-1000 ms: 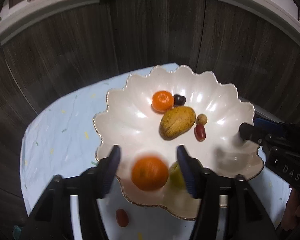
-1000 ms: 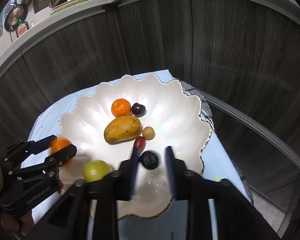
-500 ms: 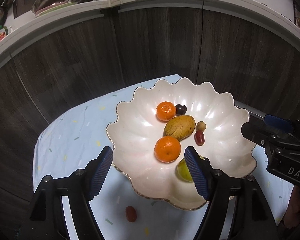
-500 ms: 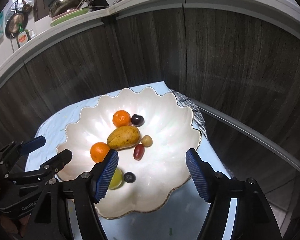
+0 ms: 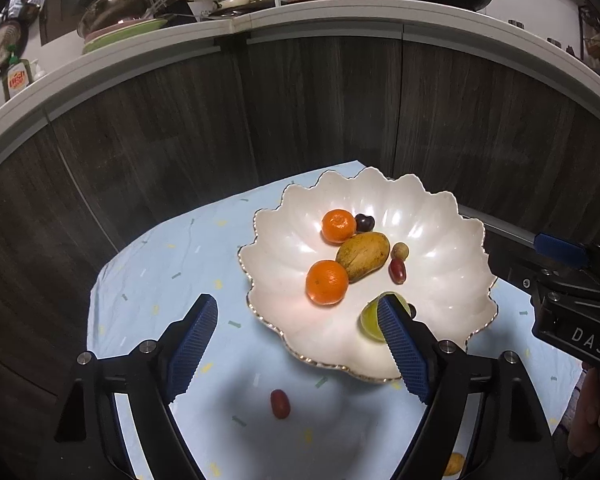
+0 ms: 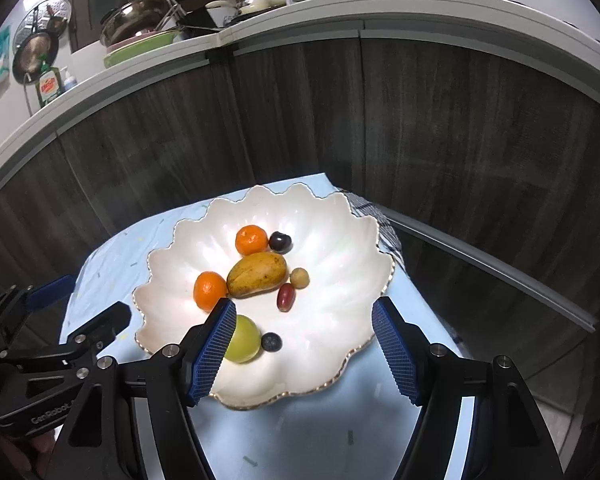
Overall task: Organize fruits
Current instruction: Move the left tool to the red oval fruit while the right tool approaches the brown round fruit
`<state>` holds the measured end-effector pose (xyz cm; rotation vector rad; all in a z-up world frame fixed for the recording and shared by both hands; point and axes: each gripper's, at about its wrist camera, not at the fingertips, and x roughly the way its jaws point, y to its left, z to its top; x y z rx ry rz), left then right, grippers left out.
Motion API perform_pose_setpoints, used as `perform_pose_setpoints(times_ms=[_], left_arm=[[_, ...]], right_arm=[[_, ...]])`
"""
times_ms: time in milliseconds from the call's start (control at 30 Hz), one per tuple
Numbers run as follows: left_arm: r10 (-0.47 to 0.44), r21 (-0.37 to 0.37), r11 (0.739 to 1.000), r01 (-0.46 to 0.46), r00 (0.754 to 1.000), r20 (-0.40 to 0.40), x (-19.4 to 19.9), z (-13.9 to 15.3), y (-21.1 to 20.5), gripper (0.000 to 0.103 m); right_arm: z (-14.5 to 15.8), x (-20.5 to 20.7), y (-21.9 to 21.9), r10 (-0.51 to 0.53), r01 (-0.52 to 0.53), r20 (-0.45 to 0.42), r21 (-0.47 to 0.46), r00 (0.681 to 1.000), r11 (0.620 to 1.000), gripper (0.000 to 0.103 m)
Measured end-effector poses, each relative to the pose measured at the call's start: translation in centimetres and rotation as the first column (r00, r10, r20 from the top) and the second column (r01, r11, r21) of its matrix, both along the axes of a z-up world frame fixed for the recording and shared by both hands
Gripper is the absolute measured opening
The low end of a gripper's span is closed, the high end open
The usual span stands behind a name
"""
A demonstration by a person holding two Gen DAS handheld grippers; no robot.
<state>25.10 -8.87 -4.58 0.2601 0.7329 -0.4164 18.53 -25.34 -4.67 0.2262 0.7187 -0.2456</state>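
Observation:
A white scalloped plate (image 5: pixel 452 208) (image 6: pixel 340 216) holds two oranges (image 5: pixel 327 282) (image 5: pixel 339 226), a mango (image 5: pixel 363 256), a dark plum (image 5: pixel 365 223), a tan berry (image 5: pixel 400 250), a red date (image 5: pixel 397 271), a green fruit (image 6: pixel 244 338) and a blueberry (image 6: pixel 271 342). My left gripper (image 5: pixel 296 304) hangs above the plate's near-left rim, its jaws opening with nothing between them. My right gripper (image 6: pixel 304 306) stands open and empty over the plate's near side. A second red date (image 5: pixel 279 403) lies on the cloth.
The plate sits on a small table under a pale blue cloth (image 5: pixel 160 272), against dark wood cabinet fronts (image 5: pixel 300 112). A yellow fruit (image 5: pixel 454 464) peeks in at the bottom edge. A cluttered white counter (image 5: pixel 260 16) runs above. A checked cloth (image 6: pixel 384 228) hangs off the right.
Both grippers opened wide and drew back and up. The orange left the left jaws and now rests by the mango; the blueberry left the right jaws and lies beside the green fruit.

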Motion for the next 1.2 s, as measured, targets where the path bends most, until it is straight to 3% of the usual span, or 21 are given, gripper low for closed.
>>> perform_pose_setpoints(times_ms=[700, 933, 1200], left_arm=[[-0.076, 0.035, 0.996, 0.076, 0.997, -0.007, -2.0, -1.6, 3.4, 0.082], [-0.126, 0.059, 0.99, 0.127, 0.992, -0.018, -2.6, -2.9, 4.0, 0.082], [-0.166, 0.044, 0.985, 0.169, 0.984, -0.063, -2.4, -4.9, 4.6, 0.082]], right_arm=[[-1.9, -3.7, 3.7, -0.119, 0.119, -0.018, 0.045, 0.993, 0.992, 0.075], [-3.4, -4.5, 4.6, -0.159, 0.165, -0.083, 0.074, 0.984, 0.983, 0.075], [-6.0, -5.2, 5.5, -0.188, 0.218, -0.22, 0.123, 0.957, 0.968, 0.075]])
